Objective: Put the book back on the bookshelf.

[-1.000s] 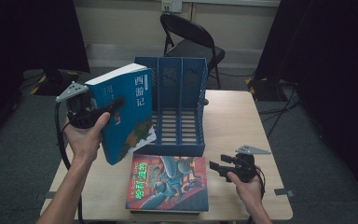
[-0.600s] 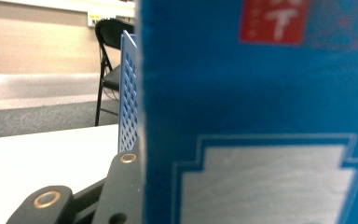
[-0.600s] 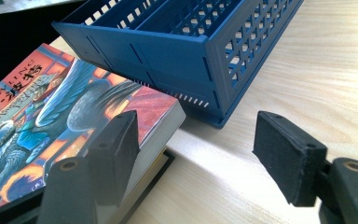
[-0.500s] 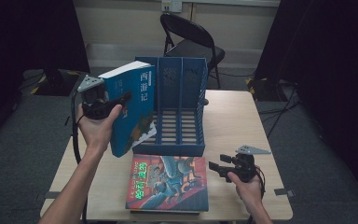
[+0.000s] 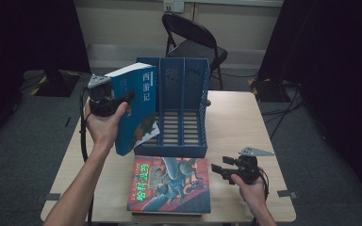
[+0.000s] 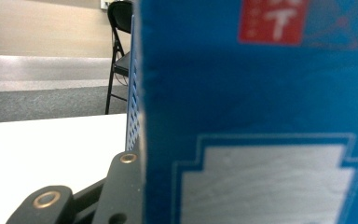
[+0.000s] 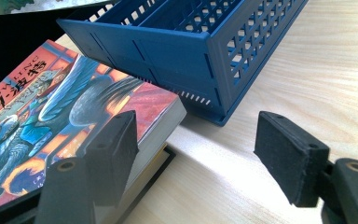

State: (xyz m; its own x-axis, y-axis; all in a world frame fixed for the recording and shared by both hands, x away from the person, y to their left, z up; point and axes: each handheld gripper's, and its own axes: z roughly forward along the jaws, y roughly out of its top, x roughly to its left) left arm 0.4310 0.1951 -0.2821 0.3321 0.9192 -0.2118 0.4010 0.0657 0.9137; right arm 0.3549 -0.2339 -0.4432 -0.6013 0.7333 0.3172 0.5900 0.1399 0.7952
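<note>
Wooden table [image 5: 245, 127] is carrying a blue file rack [image 5: 184, 110]; the left gripper [image 5: 104, 100], apparently pinching a blue book [image 5: 136, 108], is holding it at the rack's left slot, not yet in. The right gripper [image 5: 231, 170] is resting spread near an unshelved red book [image 5: 169, 184].

Blue paperback [image 5: 139, 106] with a white-lettered spine; dark blue lattice-walled file rack [image 5: 184, 108]; orange-red fantasy cover with a blue winged beast on the flat book [image 5: 169, 184]; pale wood-grain tabletop [image 5: 235, 122].
</note>
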